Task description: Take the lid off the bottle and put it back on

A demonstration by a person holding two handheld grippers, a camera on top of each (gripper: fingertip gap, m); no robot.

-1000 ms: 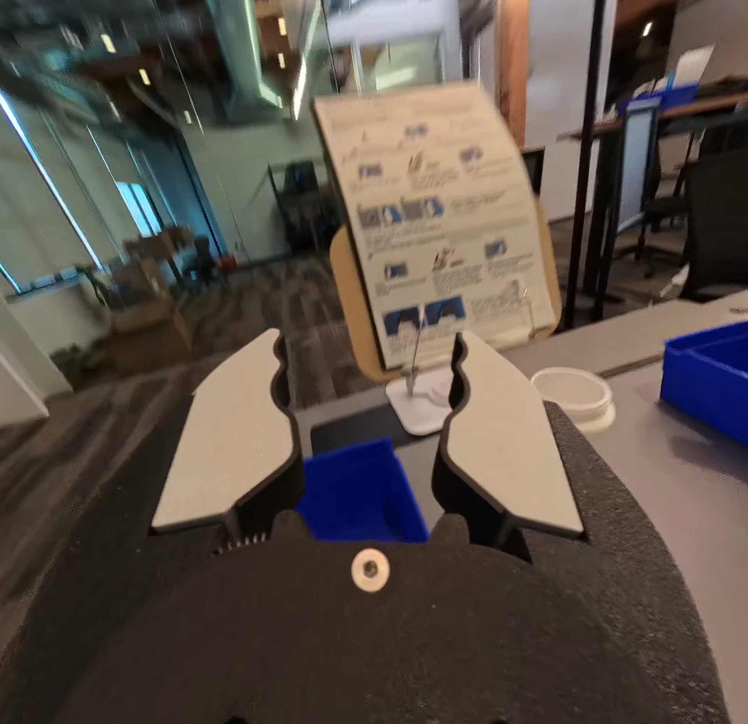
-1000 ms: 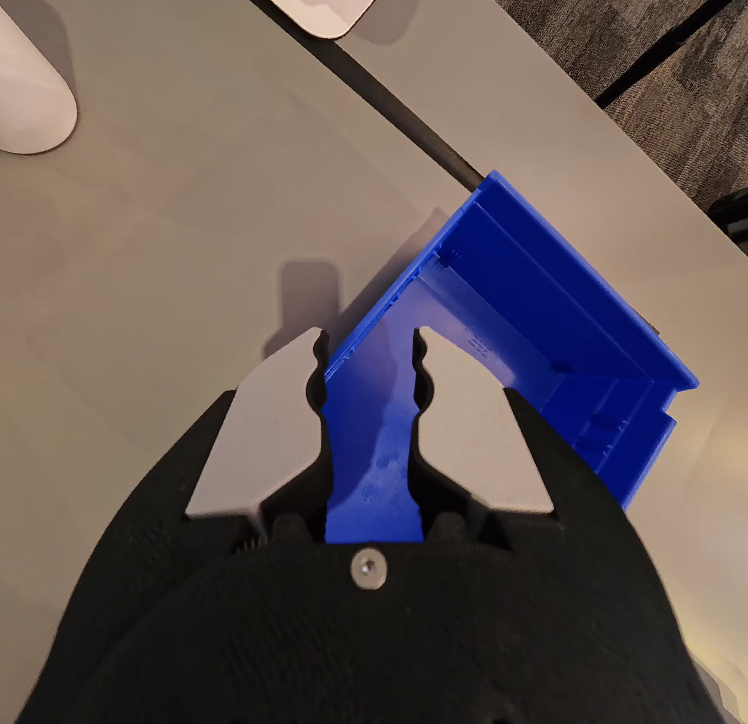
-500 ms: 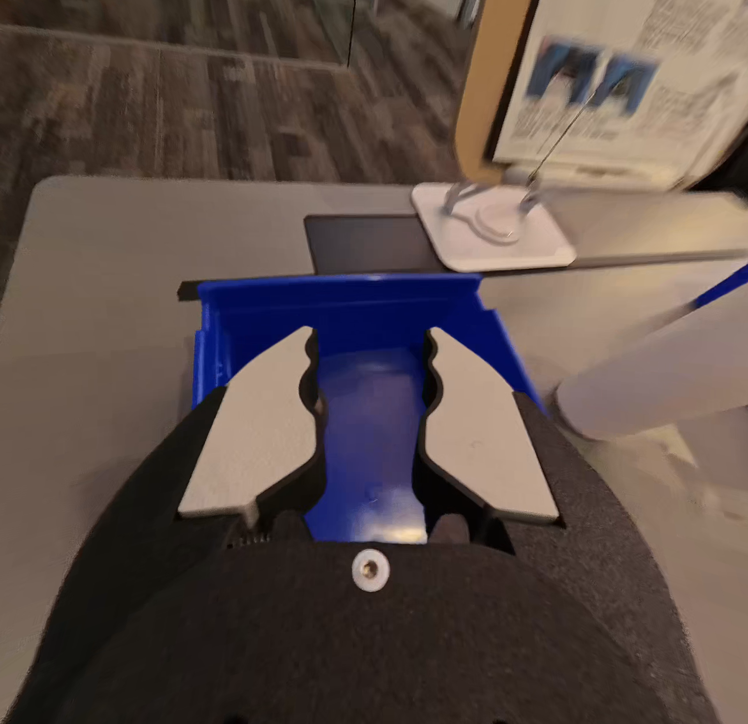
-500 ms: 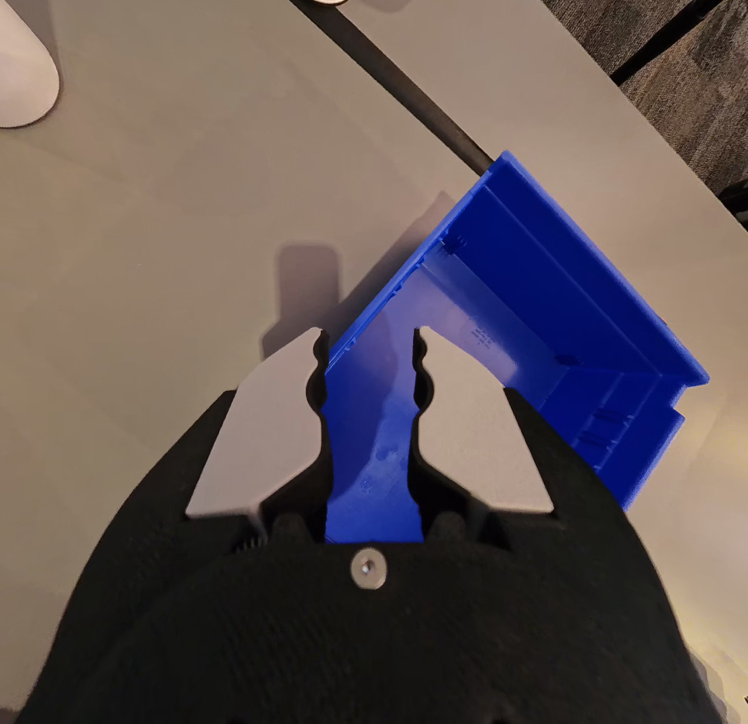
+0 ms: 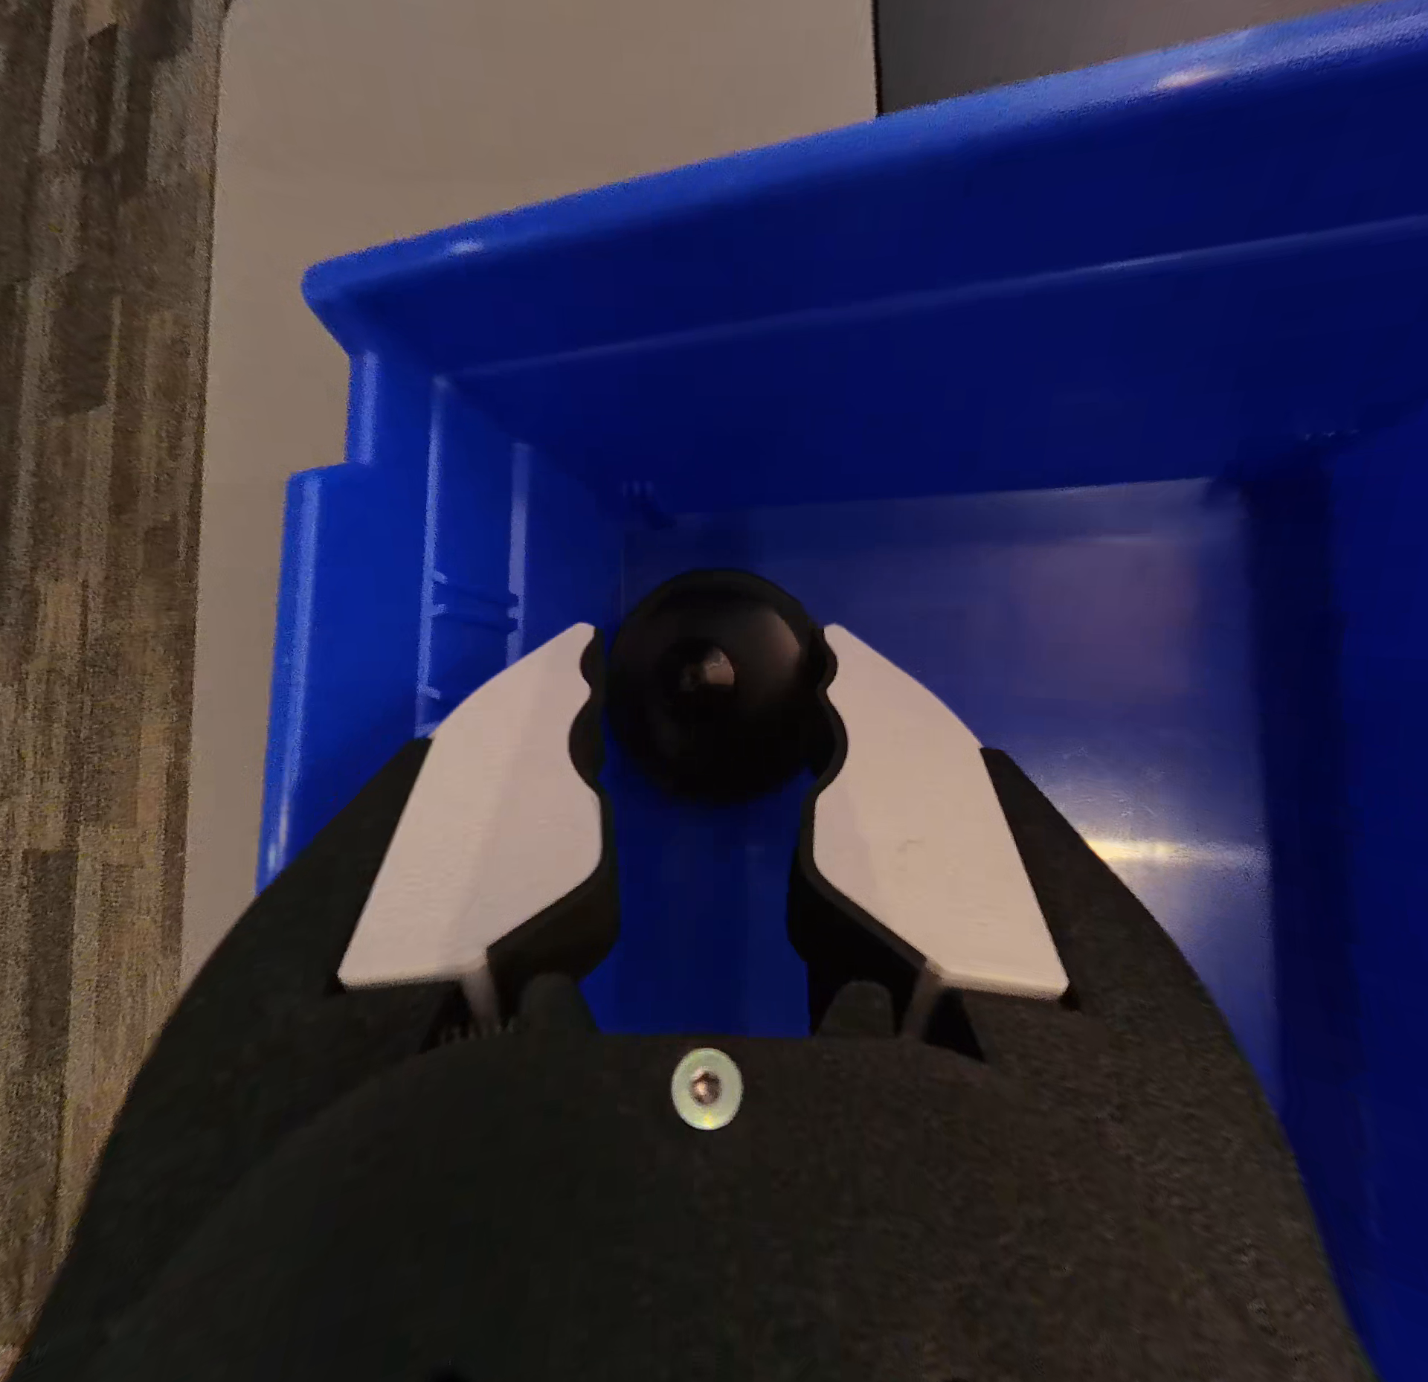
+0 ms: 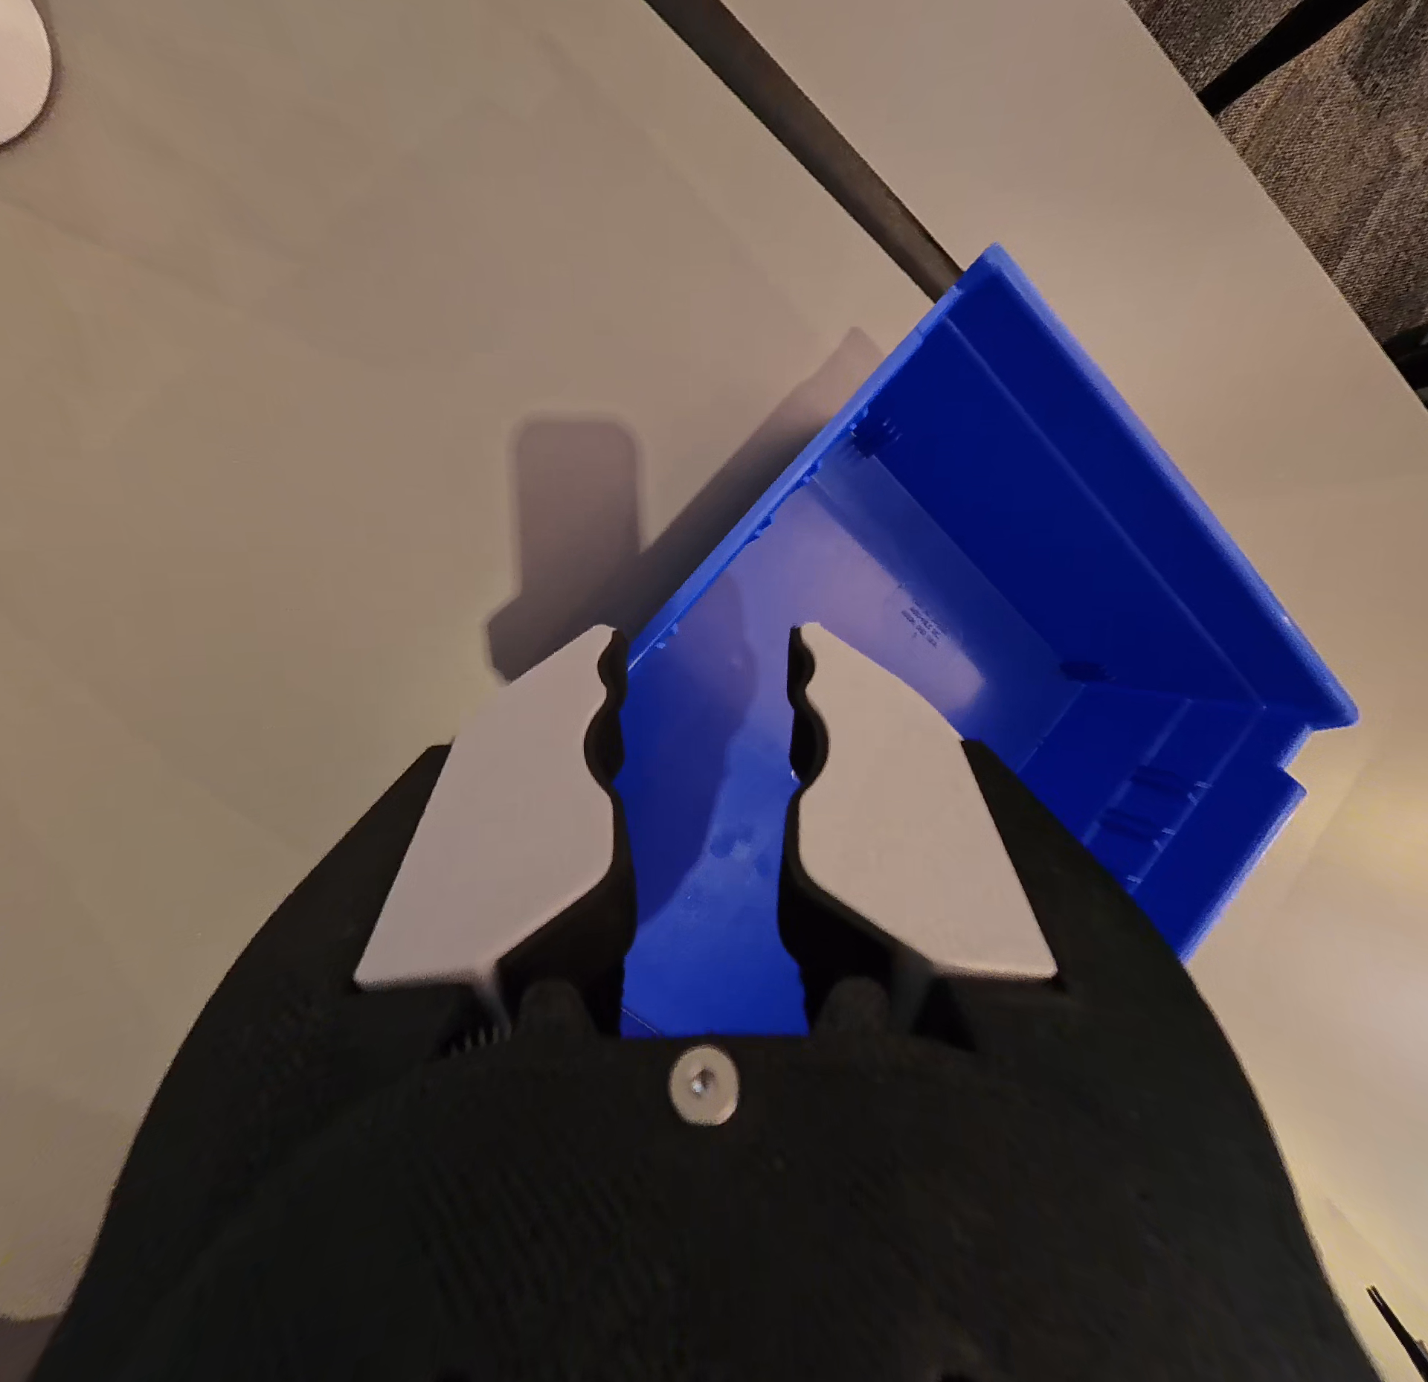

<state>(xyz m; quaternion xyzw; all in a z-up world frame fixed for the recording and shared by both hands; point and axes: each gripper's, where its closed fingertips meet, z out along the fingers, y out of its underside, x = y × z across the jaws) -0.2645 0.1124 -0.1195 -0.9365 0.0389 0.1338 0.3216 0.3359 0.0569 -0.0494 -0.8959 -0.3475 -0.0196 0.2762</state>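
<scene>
Step in hand: you are reaching for the bottle; judged from these views, the lid is not yet off.
Bottle: only a round black top (image 5: 711,684) shows, seen end-on; whether this is the lid itself cannot be told. It stands inside the left blue bin (image 5: 927,325), near that bin's left wall.
Left gripper (image 5: 709,634): pointed steeply down into the bin, fingers parted, the black top lying between the tips; contact cannot be told, and no grip is made.
Right gripper (image 6: 703,638): held above the table (image 6: 309,302), pointed down at the second blue bin (image 6: 1082,541), fingers parted, carrying nothing.
Next move: in my judgement, you close the left fingers squarely on the round top or body, then lift clear of the bin wall.
Risk: the near wall may crowd your left finger.
</scene>
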